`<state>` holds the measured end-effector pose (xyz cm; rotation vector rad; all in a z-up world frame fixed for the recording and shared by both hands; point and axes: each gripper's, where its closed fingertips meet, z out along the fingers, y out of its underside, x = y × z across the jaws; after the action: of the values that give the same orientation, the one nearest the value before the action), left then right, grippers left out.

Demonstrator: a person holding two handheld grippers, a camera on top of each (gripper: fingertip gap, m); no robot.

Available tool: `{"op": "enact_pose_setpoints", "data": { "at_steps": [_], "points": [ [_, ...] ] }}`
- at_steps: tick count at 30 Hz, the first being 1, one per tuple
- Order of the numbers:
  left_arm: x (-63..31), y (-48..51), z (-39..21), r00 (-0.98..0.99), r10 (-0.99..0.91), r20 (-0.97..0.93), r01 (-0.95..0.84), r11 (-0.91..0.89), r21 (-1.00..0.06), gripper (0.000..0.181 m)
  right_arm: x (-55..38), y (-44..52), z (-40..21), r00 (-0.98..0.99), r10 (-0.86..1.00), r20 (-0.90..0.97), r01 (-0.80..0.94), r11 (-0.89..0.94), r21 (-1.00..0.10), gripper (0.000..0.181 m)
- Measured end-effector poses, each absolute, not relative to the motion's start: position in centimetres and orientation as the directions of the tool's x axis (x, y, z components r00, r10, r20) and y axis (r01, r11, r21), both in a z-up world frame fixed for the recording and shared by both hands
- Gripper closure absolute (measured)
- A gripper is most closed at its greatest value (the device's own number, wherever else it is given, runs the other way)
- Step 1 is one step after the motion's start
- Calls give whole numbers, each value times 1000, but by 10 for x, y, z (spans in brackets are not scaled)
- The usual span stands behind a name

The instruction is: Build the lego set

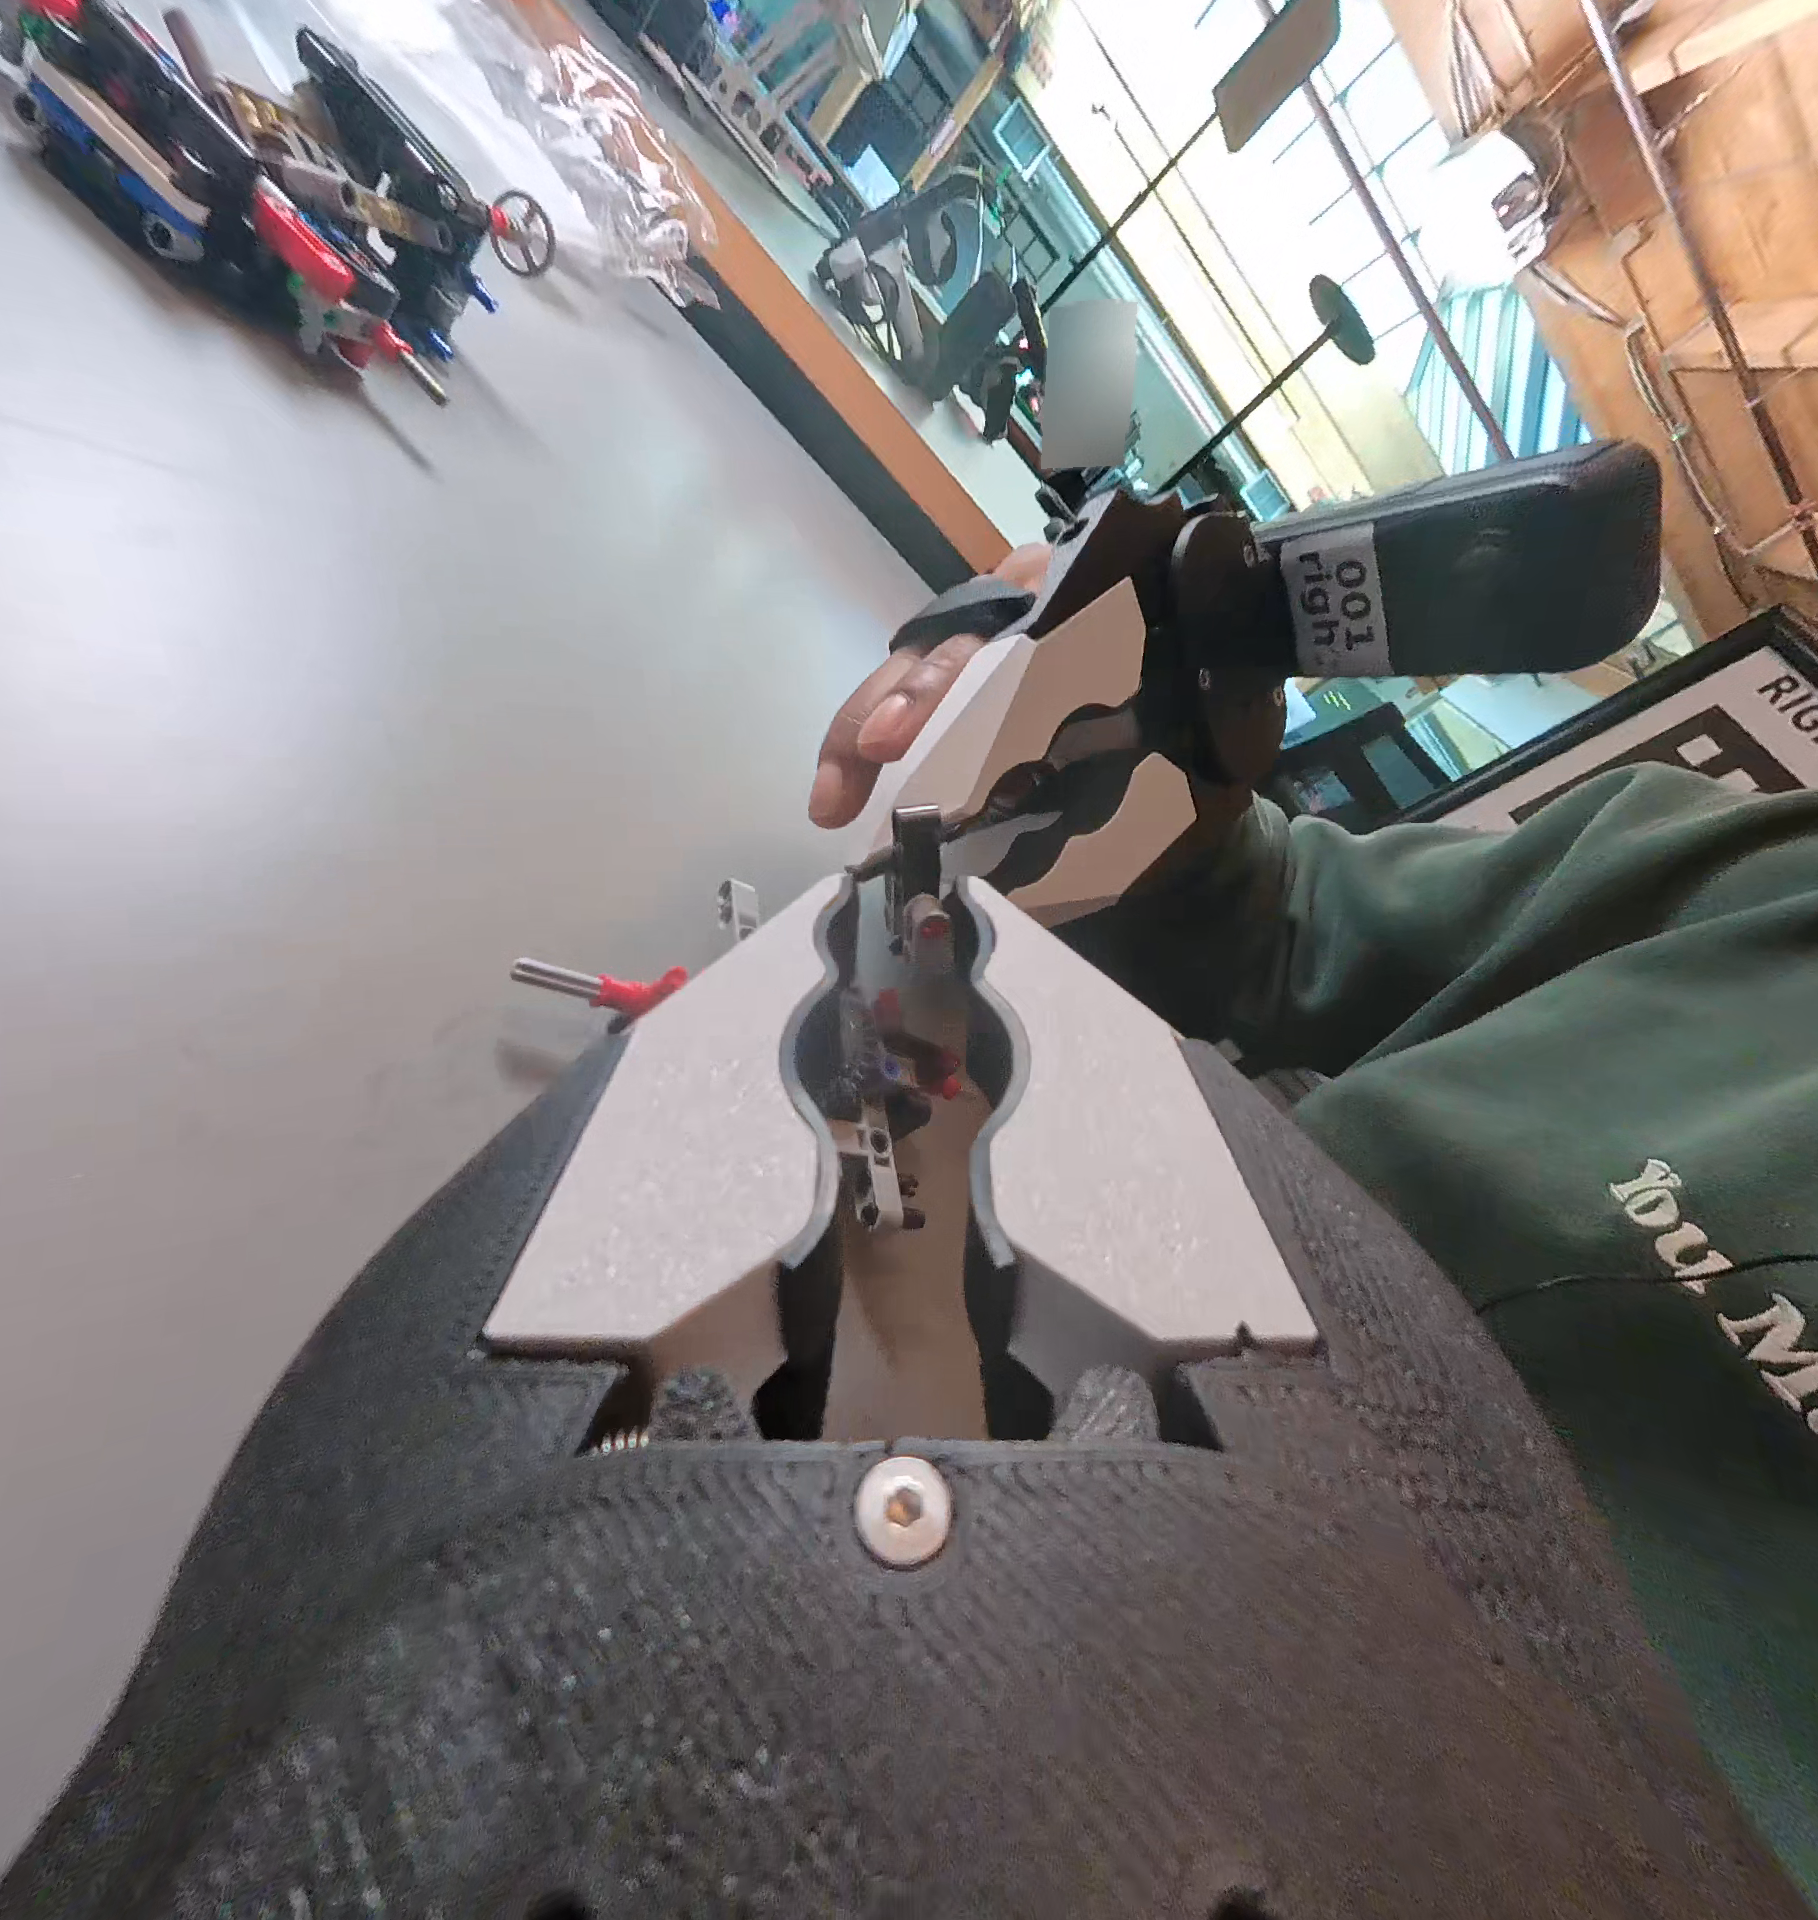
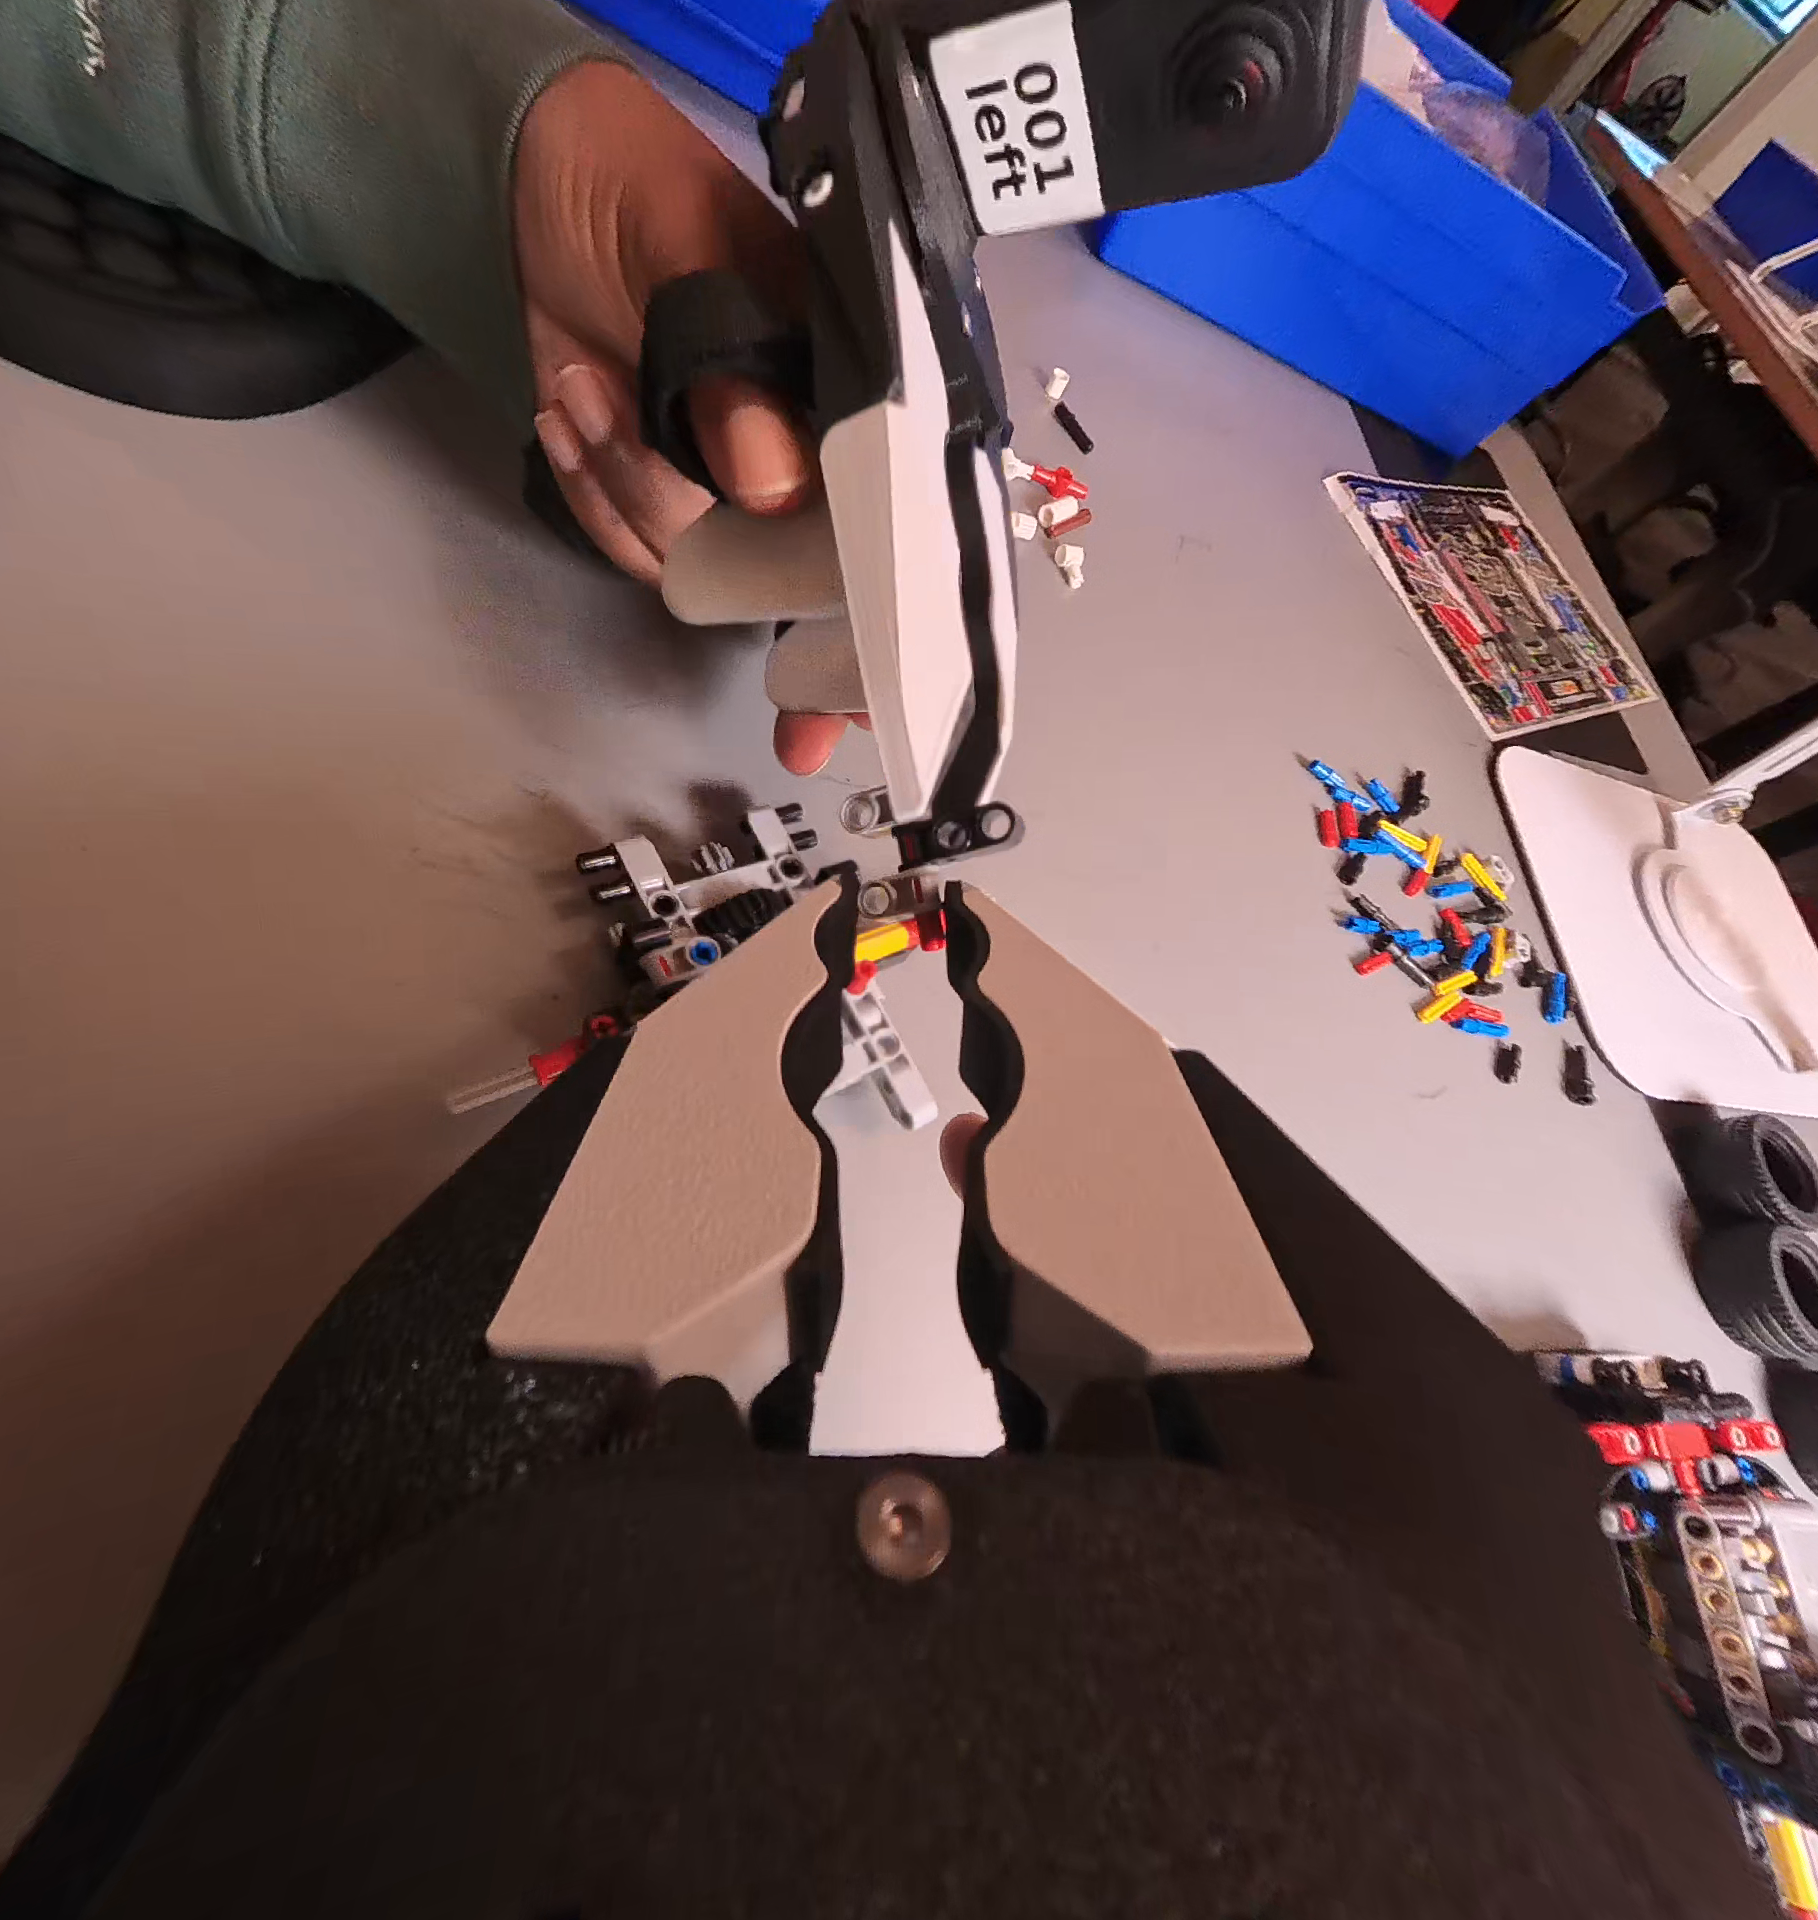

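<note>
My left gripper (image 1: 905,896) is shut on a short black beam (image 1: 920,862). It comes down from above in the right wrist view (image 2: 949,826), the beam (image 2: 957,831) at its tips. My right gripper (image 2: 892,894) is shut on a small grey, yellow and red piece (image 2: 884,935), tip to tip just under the black beam. It also shows in the left wrist view (image 1: 952,831). A grey and black gear sub-assembly (image 2: 697,904) lies on the table beside both tips. A light grey frame piece (image 2: 884,1060) shows between my right fingers.
The large built chassis (image 1: 240,177) lies far off, also in the right wrist view (image 2: 1715,1558), next to black tyres (image 2: 1767,1247). A pile of coloured pins (image 2: 1424,914), the instruction booklet (image 2: 1487,603), a white stand base (image 2: 1663,935) and blue bins (image 2: 1352,260) lie to the right. The grippers are tip to tip, or close to it. The white stand base (image 2: 1663,935) is about 40 cm from both grippers' fingertips.
</note>
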<state>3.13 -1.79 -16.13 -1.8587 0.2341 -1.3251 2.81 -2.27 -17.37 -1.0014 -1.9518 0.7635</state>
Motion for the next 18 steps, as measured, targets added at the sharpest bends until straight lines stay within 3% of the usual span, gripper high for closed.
{"op": "enact_pose_setpoints", "data": {
  "at_steps": [2,11,14,18],
  "points": [
    [32,-19,-163,428,-571,701,285,-650,-704,177,28,-23,-172,-368,851,375,362,502,-785,166],
    [27,-20,-152,304,-523,796,394,-692,-605,177,28,-26,-158,-366,869,333,262,439,-860,163],
    [21,-16,-151,270,-486,831,442,-704,-556,177,25,-23,-156,-342,858,383,245,475,-845,156],
    [19,-13,-153,258,-454,853,461,-718,-521,177,18,-18,-157,-304,837,455,254,532,-808,166]
  ]
}}
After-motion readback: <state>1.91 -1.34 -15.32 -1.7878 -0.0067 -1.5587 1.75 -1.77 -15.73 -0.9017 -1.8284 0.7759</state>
